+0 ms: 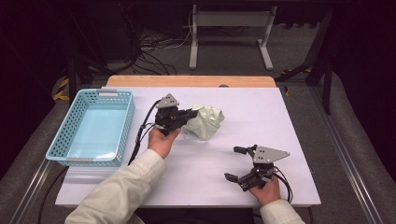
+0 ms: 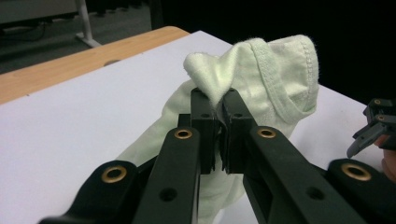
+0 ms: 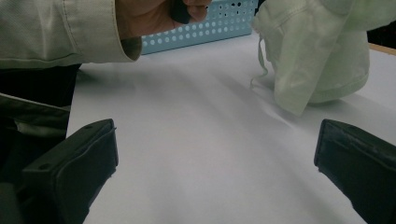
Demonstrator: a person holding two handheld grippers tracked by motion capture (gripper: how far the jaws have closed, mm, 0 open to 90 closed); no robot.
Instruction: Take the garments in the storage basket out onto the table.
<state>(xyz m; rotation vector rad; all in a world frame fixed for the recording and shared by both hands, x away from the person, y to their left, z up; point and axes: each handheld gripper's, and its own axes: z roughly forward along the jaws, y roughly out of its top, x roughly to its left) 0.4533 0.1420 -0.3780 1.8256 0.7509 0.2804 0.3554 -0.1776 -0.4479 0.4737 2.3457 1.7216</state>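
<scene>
Pale green cloth [image 2: 261, 74] pinched between left gripper [image 2: 218, 100] fingers [image 2: 203, 116]; partly on table [image 1: 233, 116]

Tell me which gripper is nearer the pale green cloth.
Left. The left gripper is clamped on a fold of the pale green cloth; the right gripper sits apart, jaws open, nearer the person.

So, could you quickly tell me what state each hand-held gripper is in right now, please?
Left hand-held gripper: closed, pinching a fold of the pale green cloth.
Right hand-held gripper: open, holding nothing, above the white table.
</scene>
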